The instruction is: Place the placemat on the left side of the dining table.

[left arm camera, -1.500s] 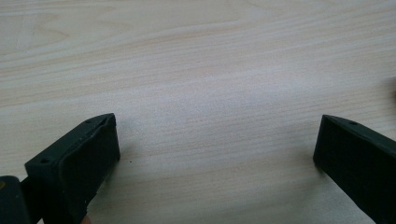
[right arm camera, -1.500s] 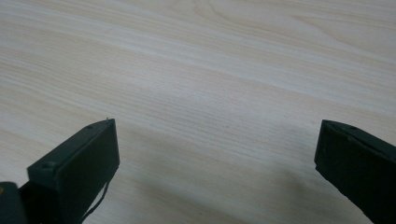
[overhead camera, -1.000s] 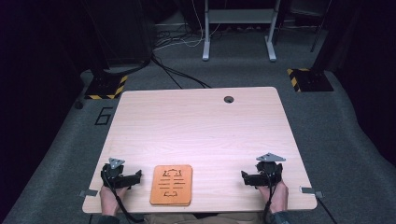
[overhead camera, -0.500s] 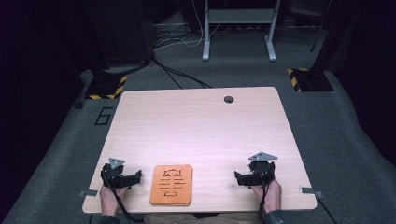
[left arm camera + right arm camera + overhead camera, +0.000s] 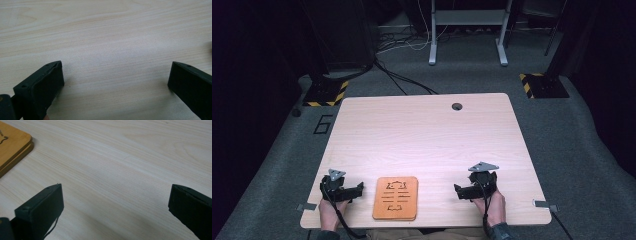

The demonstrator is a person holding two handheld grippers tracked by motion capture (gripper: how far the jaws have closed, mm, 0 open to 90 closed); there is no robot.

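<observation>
Left gripper (image 5: pixel 357 188), right gripper (image 5: pixel 458 190) — low, flanking orange board (image 5: pixel 395 198) (jaws wide, empty).

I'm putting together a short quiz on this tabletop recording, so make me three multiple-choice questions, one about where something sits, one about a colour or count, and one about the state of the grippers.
1. Where does the flat orange wooden board with cut-out slots lie on the pale wooden table?
A. by the far edge, next to the round hole
B. near the person's edge, between the two grippers
C. at the far right corner

2. How many boards lie on the table?
A. one
B. two
C. three

3. How do the jaws of the left gripper and right gripper stand?
A. both shut on the board
B. left shut, right open
C. both open, with bare table between them

Answers: 1 B, the high view shows the board at the near edge with a gripper on each side. 2 A, a single orange board is there. 3 C, each gripper view shows its jaws wide apart over wood grain.
</observation>
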